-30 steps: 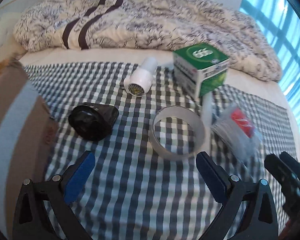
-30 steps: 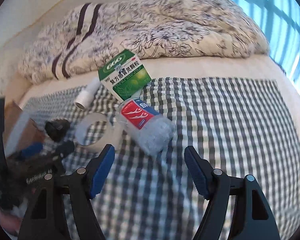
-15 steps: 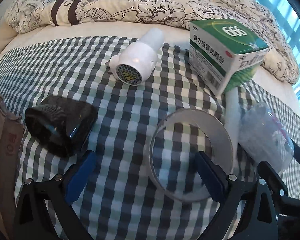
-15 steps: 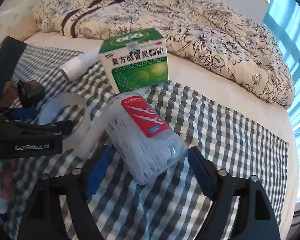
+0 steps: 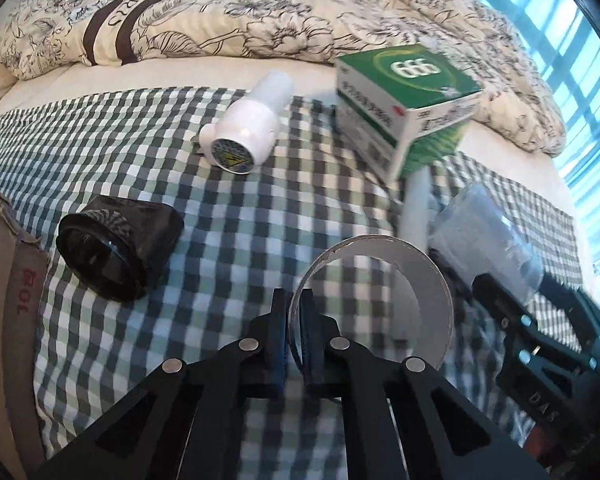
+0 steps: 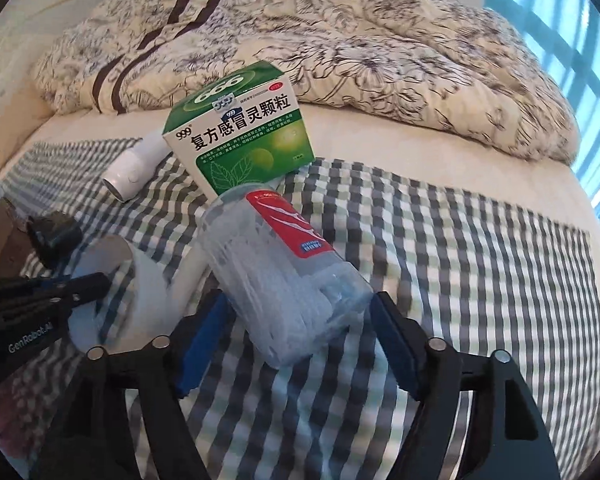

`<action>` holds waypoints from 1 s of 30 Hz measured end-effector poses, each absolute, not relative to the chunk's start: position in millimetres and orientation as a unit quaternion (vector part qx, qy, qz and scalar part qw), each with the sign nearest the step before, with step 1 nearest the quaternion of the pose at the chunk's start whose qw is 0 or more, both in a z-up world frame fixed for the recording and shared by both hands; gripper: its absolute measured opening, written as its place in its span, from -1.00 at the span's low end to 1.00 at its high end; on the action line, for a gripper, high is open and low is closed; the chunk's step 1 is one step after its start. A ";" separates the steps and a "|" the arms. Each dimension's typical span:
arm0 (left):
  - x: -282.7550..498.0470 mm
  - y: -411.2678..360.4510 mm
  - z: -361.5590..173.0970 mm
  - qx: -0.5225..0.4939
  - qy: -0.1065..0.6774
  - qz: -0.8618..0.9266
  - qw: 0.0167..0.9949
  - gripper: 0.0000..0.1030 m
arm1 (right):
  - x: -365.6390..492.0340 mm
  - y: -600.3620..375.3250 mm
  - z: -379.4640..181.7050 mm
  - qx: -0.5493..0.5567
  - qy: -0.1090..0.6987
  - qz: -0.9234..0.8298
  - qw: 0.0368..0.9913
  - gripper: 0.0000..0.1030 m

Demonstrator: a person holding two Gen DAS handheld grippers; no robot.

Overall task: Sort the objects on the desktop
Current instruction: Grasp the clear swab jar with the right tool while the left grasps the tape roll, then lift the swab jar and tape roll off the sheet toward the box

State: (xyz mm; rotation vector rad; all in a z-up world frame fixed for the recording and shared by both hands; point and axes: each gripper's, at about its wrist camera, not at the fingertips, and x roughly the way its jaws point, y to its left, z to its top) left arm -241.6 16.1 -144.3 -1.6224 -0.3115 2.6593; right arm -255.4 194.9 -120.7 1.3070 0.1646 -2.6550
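Desktop objects lie scattered on a checked cloth point(image 5: 228, 248) spread over a bed, with a flowered quilt point(image 5: 260, 12) bunched behind them. Nearest the left gripper point(image 5: 296, 332) is a white tape ring point(image 5: 428, 272); the two blue-padded fingers are pressed together on its near wall, one inside the ring and one outside. To its left a black lens-like cylinder point(image 5: 116, 248) lies on its side, and farther back a small white device point(image 5: 248, 136) and a green medicine box point(image 6: 240, 136) sit on the cloth. The right gripper point(image 6: 296, 340) stands wide, its fingers either side of a clear jar of floss picks point(image 6: 276, 280) with a red label, lying tilted just in front of the box. Whether the pads touch the jar is unclear.
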 end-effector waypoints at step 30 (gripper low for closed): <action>-183.7 -20.4 -82.9 -0.466 -0.083 0.881 -0.002 -0.88 | -260.7 174.1 -89.4 0.445 0.228 -0.836 0.224 0.94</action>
